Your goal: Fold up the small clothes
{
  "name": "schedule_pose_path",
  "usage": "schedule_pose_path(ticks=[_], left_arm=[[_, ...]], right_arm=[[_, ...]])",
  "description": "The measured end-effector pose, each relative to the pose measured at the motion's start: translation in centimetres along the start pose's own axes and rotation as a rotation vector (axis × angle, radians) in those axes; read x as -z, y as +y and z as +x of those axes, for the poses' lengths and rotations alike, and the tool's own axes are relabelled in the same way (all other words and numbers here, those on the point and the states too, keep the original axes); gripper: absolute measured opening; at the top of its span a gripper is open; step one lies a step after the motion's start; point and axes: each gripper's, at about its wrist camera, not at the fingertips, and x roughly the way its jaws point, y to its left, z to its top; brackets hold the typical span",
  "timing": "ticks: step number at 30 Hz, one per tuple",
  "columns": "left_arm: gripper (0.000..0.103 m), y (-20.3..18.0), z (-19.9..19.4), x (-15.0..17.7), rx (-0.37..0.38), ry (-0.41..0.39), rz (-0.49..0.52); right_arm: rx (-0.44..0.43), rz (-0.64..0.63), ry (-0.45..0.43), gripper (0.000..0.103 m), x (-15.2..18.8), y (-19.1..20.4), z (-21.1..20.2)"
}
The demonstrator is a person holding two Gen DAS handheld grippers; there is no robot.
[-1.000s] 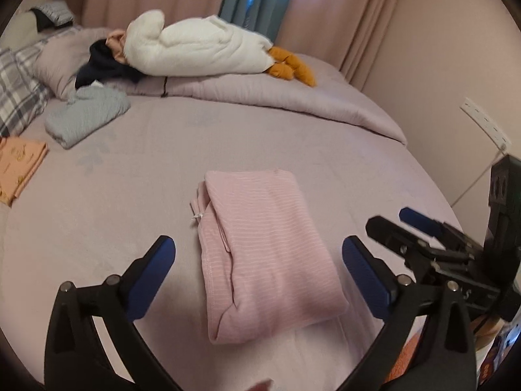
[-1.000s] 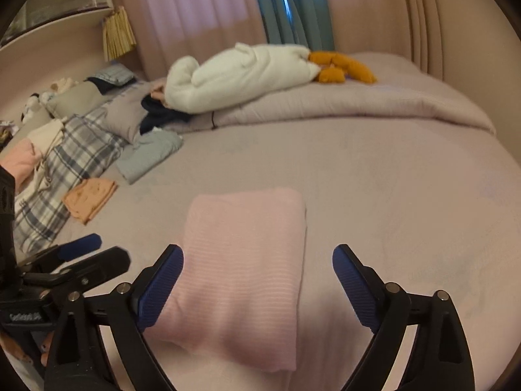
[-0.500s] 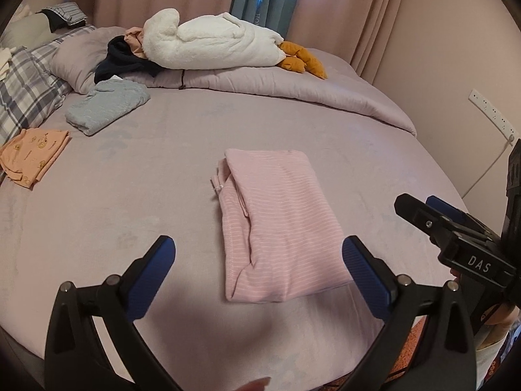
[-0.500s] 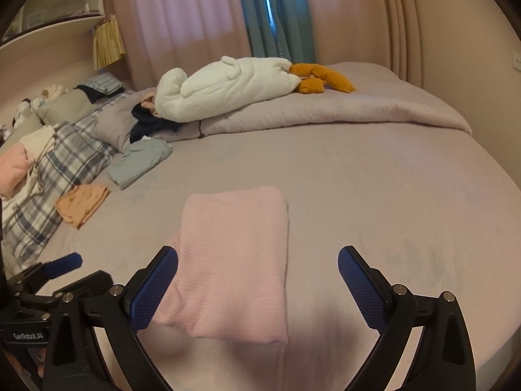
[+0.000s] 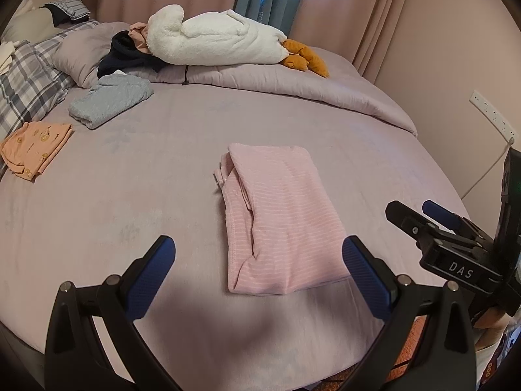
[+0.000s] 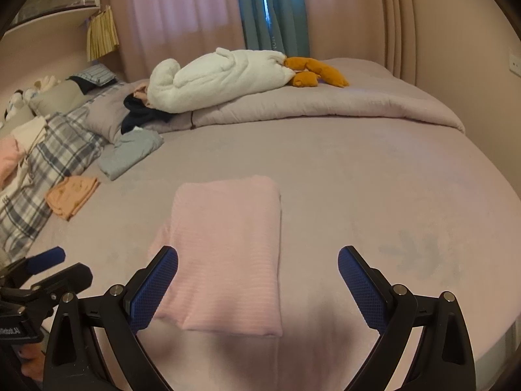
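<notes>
Bedding in pale mauve fills both views: the bed (image 5: 136, 202) carries everything, with a rolled duvet (image 5: 293, 88) and a white plush toy (image 5: 215, 40) along the top of the frame. At centre frame in the left wrist view lies the pink striped garment (image 5: 280, 221), folded into a compact rectangle, flat on the sheet and apart from both tools; it looks finished, though one layered edge on its left side sits slightly uneven. At upper left, a grey folded piece (image 5: 110, 101) and an orange printed piece (image 5: 35, 145) also lie flat, seemingly done. Whether the plaid and loose fabrics at the far left edge belong to the task cannot be told, so more folding may remain. The left hand-held gripper (image 5: 257, 277) hangs spread wide, released, holding nothing, its blue pads straddling the garment's near end without touching. The right hand-held gripper (image 6: 257, 280) is likewise wide apart and empty above the same near edge.
</notes>
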Motion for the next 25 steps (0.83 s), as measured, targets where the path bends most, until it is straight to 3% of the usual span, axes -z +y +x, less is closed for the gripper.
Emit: schedule_pose_path(ticks=[25], left_arm=[[0.103,-0.1,-0.81,0.17,-0.01,-0.013,0.007]], right_arm=[[0.015,-0.003,0.012,0.098,0.25,-0.21,0.2]])
